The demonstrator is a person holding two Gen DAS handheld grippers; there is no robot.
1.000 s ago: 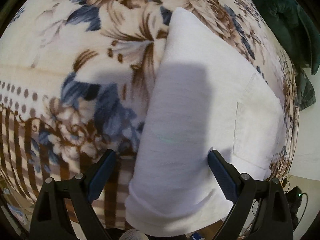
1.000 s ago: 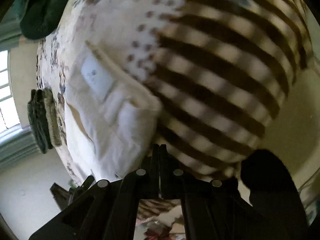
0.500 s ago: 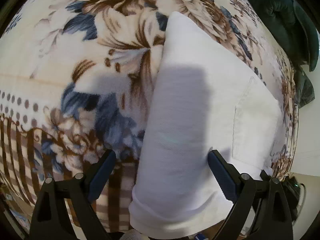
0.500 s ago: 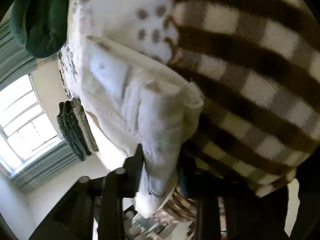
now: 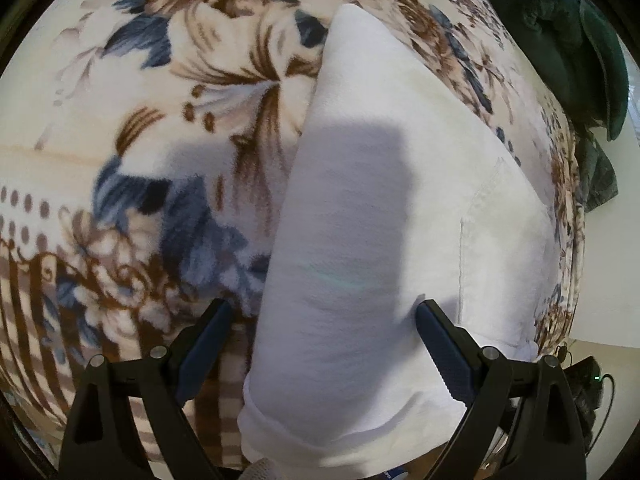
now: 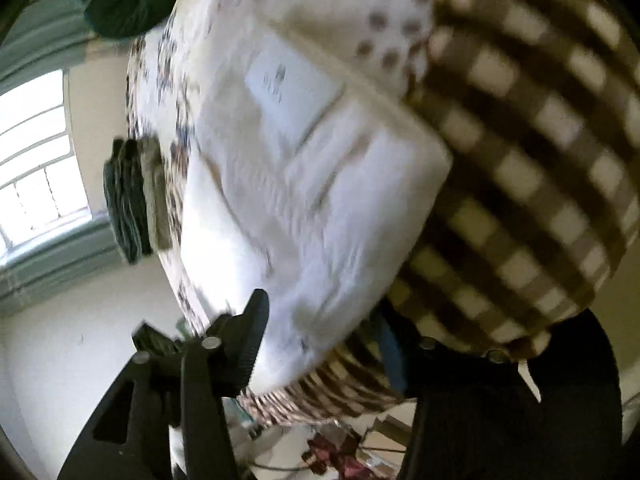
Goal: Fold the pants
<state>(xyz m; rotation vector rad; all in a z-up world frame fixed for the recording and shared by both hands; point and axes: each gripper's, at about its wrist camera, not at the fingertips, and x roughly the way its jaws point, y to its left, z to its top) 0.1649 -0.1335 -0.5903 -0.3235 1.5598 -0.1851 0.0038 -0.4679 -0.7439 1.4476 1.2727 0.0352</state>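
Folded white cotton pants (image 5: 400, 208) lying on floral-and-striped fleece blanket (image 5: 140, 140). Dark green garment (image 5: 560, 40) heaped at far right. Left gripper (image 5: 324, 332) hovering wide open, holding nothing. Right gripper (image 6: 320, 344) just been opening, pants corner sitting between spread jaws. Bright window (image 6: 36, 160) glowing left.

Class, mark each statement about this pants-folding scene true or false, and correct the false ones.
1. The pants are white. True.
2. They lie on a plain grey sheet. False: they lie on a flowered blanket with a brown checked border.
3. The left gripper is clamped shut on the cloth. False: its jaws stand wide open, with the pants lying between them.
4. The right gripper is open, its jaws having just been opening, with the pants' folded end between them. True.
5. Dark green cloth lies at the blanket's far edge. True.
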